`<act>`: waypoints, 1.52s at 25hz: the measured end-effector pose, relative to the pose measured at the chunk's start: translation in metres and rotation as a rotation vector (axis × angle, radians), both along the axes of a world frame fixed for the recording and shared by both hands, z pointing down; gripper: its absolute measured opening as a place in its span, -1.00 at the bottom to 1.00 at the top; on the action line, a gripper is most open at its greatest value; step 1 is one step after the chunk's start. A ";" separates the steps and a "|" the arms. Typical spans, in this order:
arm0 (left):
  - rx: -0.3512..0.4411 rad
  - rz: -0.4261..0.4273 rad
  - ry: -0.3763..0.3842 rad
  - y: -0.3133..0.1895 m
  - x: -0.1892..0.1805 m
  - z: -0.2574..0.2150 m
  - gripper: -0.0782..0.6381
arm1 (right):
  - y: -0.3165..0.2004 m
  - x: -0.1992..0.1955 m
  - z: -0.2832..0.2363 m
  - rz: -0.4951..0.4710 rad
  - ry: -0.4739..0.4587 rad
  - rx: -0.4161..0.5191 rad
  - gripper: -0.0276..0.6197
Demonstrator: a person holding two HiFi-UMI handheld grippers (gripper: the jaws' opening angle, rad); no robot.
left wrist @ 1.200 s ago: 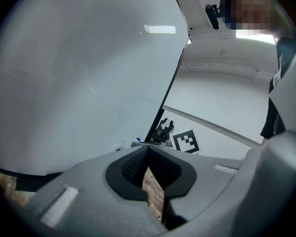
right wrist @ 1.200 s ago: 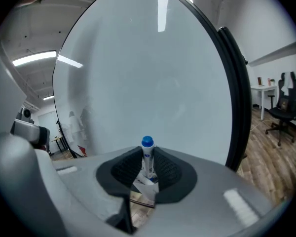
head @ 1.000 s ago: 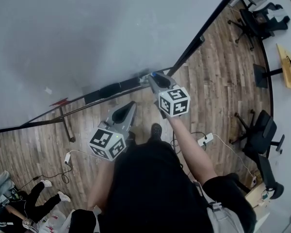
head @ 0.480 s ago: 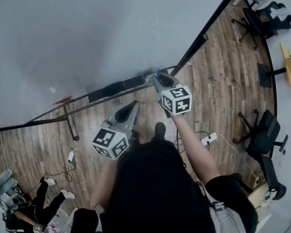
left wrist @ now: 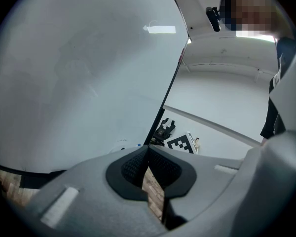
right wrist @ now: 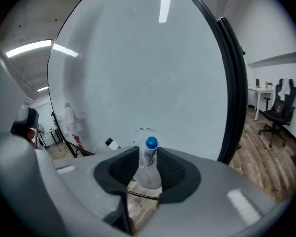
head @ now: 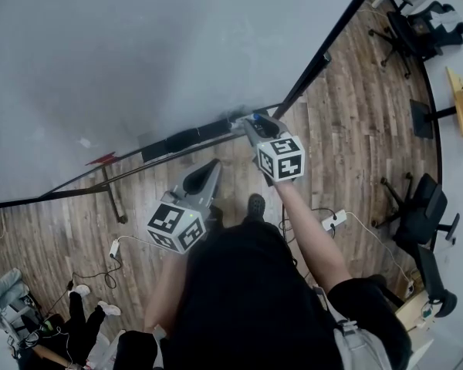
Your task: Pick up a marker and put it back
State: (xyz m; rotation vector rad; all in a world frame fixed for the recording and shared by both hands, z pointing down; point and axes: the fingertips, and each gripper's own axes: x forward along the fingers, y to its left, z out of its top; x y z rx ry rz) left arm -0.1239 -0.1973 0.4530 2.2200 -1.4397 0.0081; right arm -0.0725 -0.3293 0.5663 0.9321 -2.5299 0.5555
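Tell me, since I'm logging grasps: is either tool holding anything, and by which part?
Probably nothing. The right tool has just been opening its jaws, loose around the blue-capped marker near its cap. The left tool is shut and empty.

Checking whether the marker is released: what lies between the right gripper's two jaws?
The blue-capped marker sits between the jaws of the right gripper, which have just been opening. The right gripper view shows it.

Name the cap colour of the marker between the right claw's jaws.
Blue cap; right gripper view; claw just opening.

Wooden plank floor (head: pixel 347 122) with black office chairs (head: pixel 414 206).
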 end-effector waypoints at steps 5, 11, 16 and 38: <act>0.004 -0.001 -0.002 0.003 0.000 -0.001 -0.76 | 0.000 0.004 0.002 0.017 0.006 0.000 -0.52; 0.011 0.000 -0.008 0.004 0.004 -0.005 -0.76 | -0.001 0.010 0.000 0.024 0.004 -0.002 -0.52; 0.025 -0.001 -0.015 0.006 0.010 -0.013 -0.76 | 0.005 0.017 -0.002 0.017 0.005 -0.014 -0.52; -0.033 -0.105 0.021 0.068 0.086 0.011 -0.75 | 0.079 0.089 -0.001 -0.115 0.009 0.015 -0.55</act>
